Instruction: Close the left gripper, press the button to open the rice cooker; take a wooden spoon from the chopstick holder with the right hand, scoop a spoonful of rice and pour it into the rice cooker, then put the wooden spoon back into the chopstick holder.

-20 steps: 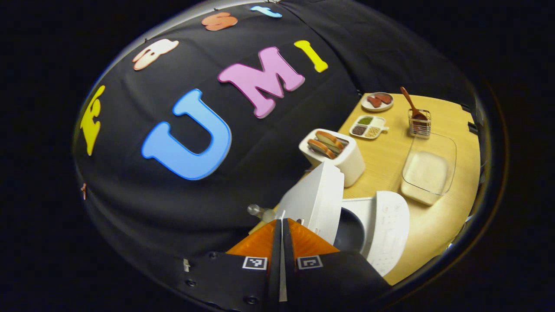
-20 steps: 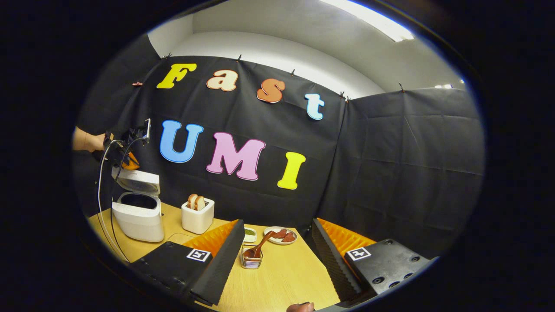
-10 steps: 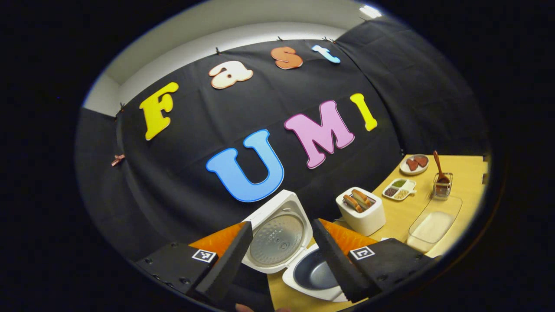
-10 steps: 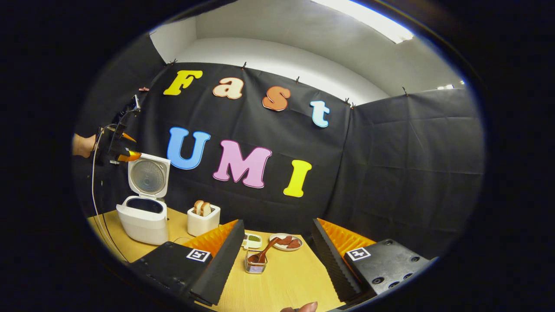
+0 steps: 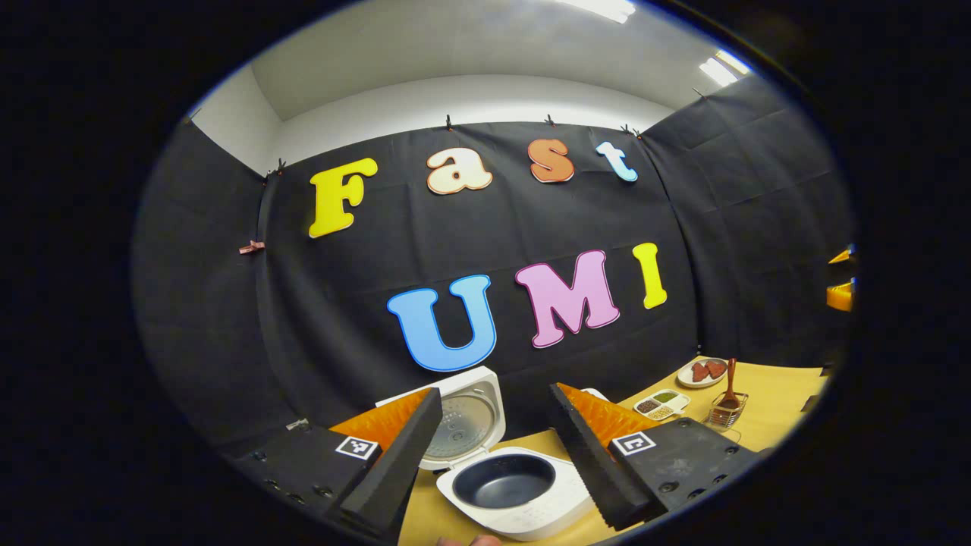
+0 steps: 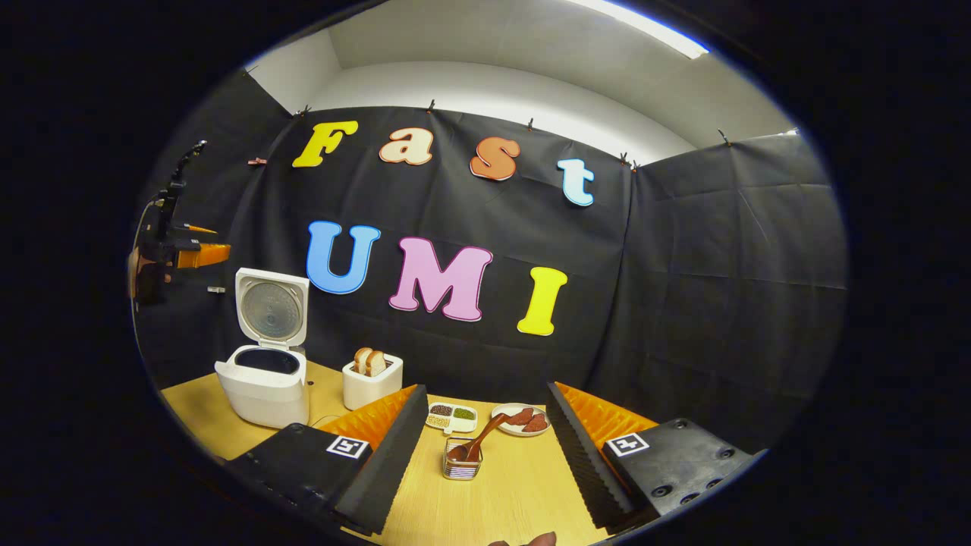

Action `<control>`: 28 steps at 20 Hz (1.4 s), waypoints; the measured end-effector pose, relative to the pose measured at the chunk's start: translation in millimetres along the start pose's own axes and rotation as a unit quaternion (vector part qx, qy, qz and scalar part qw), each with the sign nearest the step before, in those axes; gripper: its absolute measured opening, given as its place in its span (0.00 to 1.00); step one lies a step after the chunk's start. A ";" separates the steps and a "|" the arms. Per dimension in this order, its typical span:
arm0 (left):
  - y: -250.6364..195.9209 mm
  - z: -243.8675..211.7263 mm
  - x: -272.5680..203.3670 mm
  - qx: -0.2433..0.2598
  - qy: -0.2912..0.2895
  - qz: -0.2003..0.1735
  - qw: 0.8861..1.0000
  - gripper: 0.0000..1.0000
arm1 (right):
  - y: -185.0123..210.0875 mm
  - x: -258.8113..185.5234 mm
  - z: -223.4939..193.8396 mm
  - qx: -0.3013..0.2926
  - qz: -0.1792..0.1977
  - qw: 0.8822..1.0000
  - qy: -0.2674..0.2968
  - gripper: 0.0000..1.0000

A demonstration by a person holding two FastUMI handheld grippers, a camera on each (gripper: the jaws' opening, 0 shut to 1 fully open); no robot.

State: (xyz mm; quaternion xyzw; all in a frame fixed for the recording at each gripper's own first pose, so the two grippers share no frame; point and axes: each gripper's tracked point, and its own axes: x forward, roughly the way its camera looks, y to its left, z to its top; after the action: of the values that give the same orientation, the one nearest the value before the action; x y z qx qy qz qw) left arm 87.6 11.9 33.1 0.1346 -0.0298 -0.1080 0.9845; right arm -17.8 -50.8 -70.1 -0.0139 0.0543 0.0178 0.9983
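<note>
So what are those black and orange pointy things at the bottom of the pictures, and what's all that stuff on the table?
Those are the two fingers of a grabbing tool that a person holds, one tool in each hand. A little camera rides on each tool, so each picture looks out along its own fingers.

The left gripper looks at a white rice cooker with its lid up and its dark pot showing. The right gripper points at a small chopstick holder with a wooden spoon standing in it.

Both are open and hold nothing. On the wooden table there are also a toaster with bread, a tray of beans and a small plate of food.
</note>
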 end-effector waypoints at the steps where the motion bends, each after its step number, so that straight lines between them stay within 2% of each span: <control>1: -7.1 -0.2 -8.5 -0.015 0.002 0.004 1.000 0.96 | -1.7 4.0 -0.6 -0.005 0.003 1.000 0.000 0.97; 4: -9.2 3.7 -30.6 -0.055 -0.006 0.038 0.998 0.96 | -11.7 18.8 -6.6 -0.008 0.003 1.000 0.006 0.97; 7: -17.1 1.7 -55.6 -0.096 -0.012 0.058 0.994 0.96 | -20.1 30.5 -18.9 0.015 0.007 1.000 0.020 0.97; 9: -19.3 -4.8 -71.9 -0.105 -0.005 0.074 0.992 0.96 | -28.8 41.1 -25.0 0.028 0.008 0.999 0.022 0.97; 12: -23.0 -2.3 -91.1 -0.094 -0.007 0.095 0.991 0.96 | -35.8 59.4 -46.4 0.048 0.019 0.998 0.040 0.97; 19: -59.3 10.9 -112.8 -0.068 -0.008 0.092 0.993 0.97 | -43.1 118.3 -104.5 0.099 0.049 0.990 0.091 0.97; 25: -84.6 7.3 -115.5 -0.074 0.011 0.100 0.992 0.96 | -30.5 163.6 -160.6 0.167 0.093 0.972 0.140 0.97; 28: -95.7 9.6 -115.1 -0.066 0.021 0.108 0.992 0.96 | -26.3 186.1 -196.0 0.171 0.105 0.964 0.174 0.97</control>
State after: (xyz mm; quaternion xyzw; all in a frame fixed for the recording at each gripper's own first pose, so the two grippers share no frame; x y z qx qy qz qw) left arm -45.1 -55.2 12.9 0.0677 -0.0164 -0.0002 0.9976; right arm 147.0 -76.5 -284.5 0.1602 0.2306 0.1102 0.9534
